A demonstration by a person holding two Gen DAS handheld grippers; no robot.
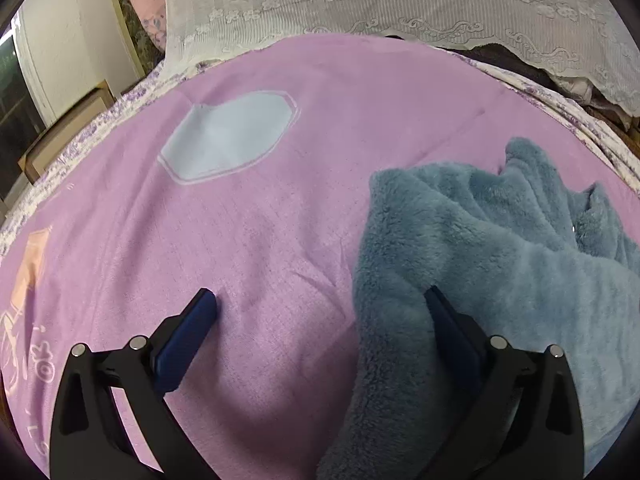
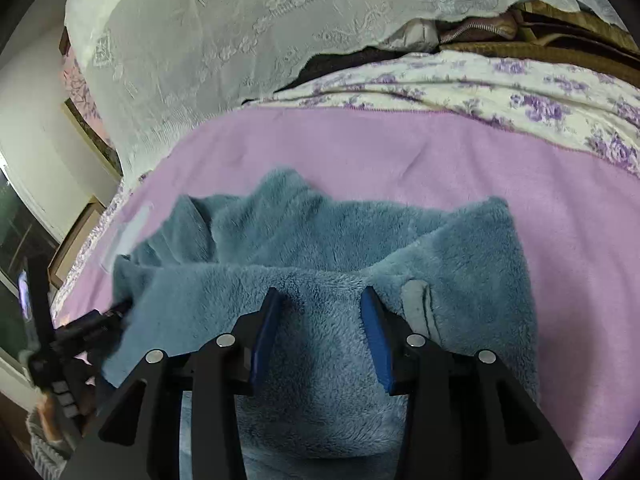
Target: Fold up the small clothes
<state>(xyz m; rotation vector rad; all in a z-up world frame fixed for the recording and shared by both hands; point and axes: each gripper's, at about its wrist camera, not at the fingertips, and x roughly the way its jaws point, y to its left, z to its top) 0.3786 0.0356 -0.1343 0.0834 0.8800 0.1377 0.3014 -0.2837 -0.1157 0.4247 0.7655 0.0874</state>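
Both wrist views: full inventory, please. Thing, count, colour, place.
fleece garment: one, blue-grey, rumpled on the blanket, under the right gripper
blanket: one, pink, spread over the bed, pale blue patch printed on it
floral sheet: one, cream with purple flowers, beyond the blanket's far edge
lace cover: one, white, draped over the pile behind the bed
picture frames: at least two, wooden, leaning at the wall, left side
left gripper: one, black with blue pads, jaws wide open at the garment's edge
right gripper: one, black with blue pads, jaws apart over the garment
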